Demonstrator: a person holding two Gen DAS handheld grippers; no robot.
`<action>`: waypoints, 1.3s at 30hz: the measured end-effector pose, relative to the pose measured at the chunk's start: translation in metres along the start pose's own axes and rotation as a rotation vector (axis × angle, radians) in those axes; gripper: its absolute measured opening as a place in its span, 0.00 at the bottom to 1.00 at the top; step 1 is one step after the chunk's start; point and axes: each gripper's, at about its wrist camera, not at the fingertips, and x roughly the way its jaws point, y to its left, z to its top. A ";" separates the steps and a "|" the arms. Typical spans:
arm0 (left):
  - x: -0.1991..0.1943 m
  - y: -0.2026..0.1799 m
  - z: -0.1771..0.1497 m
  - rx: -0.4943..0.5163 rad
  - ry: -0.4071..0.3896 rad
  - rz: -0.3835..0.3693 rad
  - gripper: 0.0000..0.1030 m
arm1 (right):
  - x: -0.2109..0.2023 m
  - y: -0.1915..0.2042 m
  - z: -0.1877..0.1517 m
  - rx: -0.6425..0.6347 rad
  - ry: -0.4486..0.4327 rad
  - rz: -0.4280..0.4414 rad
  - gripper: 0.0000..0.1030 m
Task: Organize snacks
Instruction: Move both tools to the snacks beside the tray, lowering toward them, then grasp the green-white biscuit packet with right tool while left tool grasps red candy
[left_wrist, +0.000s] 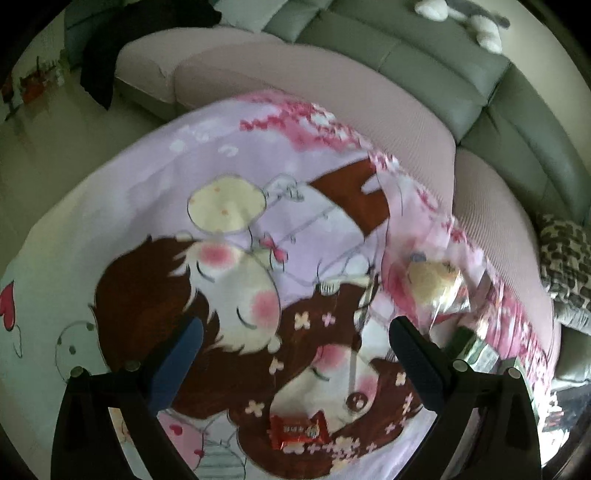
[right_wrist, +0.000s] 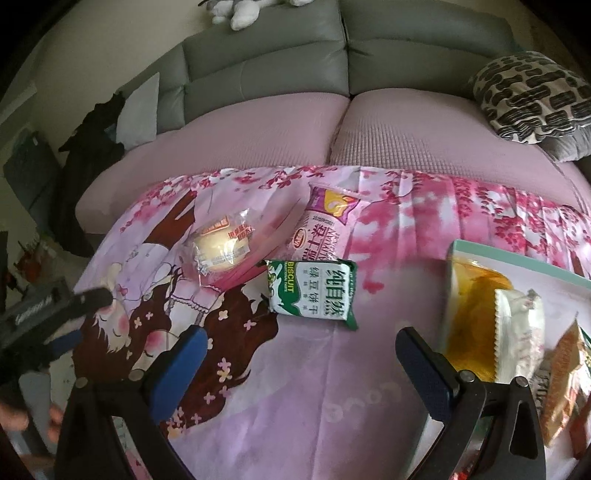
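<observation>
A: Left gripper (left_wrist: 295, 354) released, empty; red candy (left_wrist: 298, 431) at 6 o'clock between its fingers. Right gripper (right_wrist: 299, 365) also released, empty.

B: Handling?

A: Likely light, crinkly, slippery film. Bun (right_wrist: 221, 249) at 11 o'clock looks soft; pinch the wrapper edge. Biscuit pack (right_wrist: 312, 291) at 12 seems stiffer; grip across its short sides. Tray (right_wrist: 517, 266) at 2 holds other packets.

B: Surface?

A: Cartoon cloth (right_wrist: 295, 387), wrinkled, against a sofa (right_wrist: 266, 70).
</observation>
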 end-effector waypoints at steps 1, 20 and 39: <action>0.001 -0.001 -0.003 0.011 0.010 0.002 0.98 | 0.005 0.002 0.002 -0.003 0.003 0.000 1.00; 0.006 0.013 -0.064 -0.050 0.144 -0.007 0.95 | 0.063 -0.003 0.010 -0.013 0.035 -0.075 0.87; 0.005 0.001 -0.075 0.024 0.148 -0.013 0.27 | 0.061 -0.002 0.011 -0.020 0.026 -0.059 0.63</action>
